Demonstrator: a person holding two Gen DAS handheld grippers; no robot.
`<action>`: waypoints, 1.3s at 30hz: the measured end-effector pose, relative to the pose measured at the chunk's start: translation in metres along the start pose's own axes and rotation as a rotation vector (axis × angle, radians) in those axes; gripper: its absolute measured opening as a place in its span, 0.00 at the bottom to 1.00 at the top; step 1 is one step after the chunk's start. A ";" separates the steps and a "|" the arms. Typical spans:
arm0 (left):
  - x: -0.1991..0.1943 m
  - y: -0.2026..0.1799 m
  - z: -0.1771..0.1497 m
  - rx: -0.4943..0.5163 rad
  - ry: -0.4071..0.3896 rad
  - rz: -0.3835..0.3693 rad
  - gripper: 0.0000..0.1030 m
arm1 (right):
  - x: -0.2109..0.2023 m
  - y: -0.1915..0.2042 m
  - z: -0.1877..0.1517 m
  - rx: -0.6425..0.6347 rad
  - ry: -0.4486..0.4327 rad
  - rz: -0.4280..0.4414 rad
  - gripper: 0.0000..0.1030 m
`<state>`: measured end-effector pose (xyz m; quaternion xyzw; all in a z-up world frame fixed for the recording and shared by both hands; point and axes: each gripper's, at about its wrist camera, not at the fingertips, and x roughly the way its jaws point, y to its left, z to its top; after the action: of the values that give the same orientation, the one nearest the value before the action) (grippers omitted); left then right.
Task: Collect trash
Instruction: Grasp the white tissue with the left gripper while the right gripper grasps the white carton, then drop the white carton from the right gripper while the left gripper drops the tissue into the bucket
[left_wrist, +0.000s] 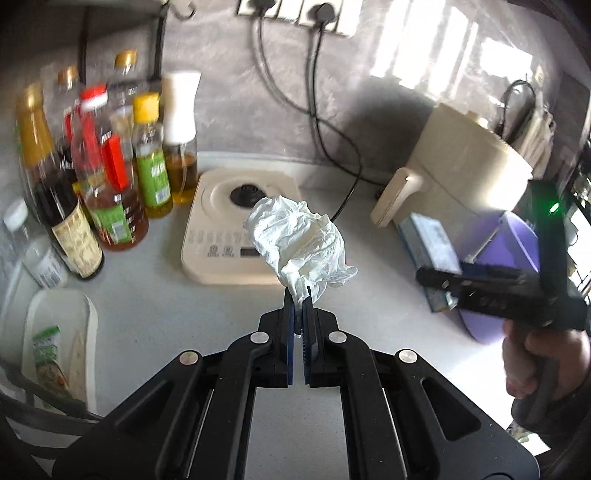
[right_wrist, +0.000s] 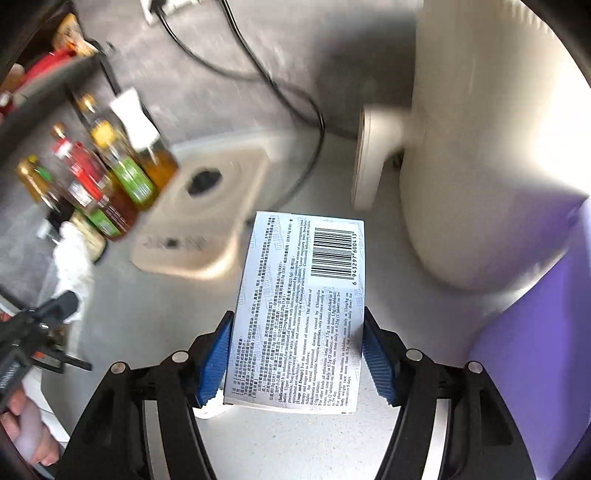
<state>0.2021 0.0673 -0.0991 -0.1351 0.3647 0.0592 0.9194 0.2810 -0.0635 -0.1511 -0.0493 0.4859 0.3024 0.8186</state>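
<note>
So both tongs are busy here. The left gripper (left_wrist: 300, 295) is pinching a crumpled white tissue (left_wrist: 299, 240) right at its fingertips, jaws clenched almost fully together on the twisted lower tail of it. The wad is sticking up and forward from the tips, held in the air above the pale countertop (left_wrist: 166, 314), in front of the cream appliance base (left_wrist: 221, 229) near the back wall.

The right gripper (right_wrist: 295, 350) is grasping a small light-blue medicine box (right_wrist: 299, 310) by its two long sides, blue pads (right_wrist: 212, 363) pressing on either side. The box's long axis is running straight ahead along the fingers, far end pointing toward the back wall and the cream air fryer (right_wrist: 480, 147). The barcode is sitting at the far right corner of the face, number reading 6 943297 600413 as far as I can tell. The rest is dense Chinese and English print, something about "treatment of infections", too small to read properly. The box is looking lifted off the counter, but I can't say for sure.

A bunch of oil and sauce bottles (left_wrist: 110, 166) are crowding the counter's back left corner, labels too blurry. Something purple (right_wrist: 535, 350) is filling the right edge.
</note>
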 end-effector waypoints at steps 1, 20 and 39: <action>-0.003 -0.003 0.003 0.009 -0.010 -0.004 0.04 | -0.014 0.002 0.003 -0.002 -0.032 0.013 0.62; -0.032 -0.092 0.059 0.181 -0.121 -0.138 0.04 | -0.190 -0.078 0.019 0.054 -0.387 -0.100 0.63; -0.017 -0.194 0.074 0.260 -0.165 -0.315 0.04 | -0.215 -0.161 -0.010 0.105 -0.336 -0.122 0.78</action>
<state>0.2785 -0.0971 0.0044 -0.0651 0.2671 -0.1217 0.9537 0.2865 -0.2947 -0.0130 0.0153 0.3533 0.2305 0.9065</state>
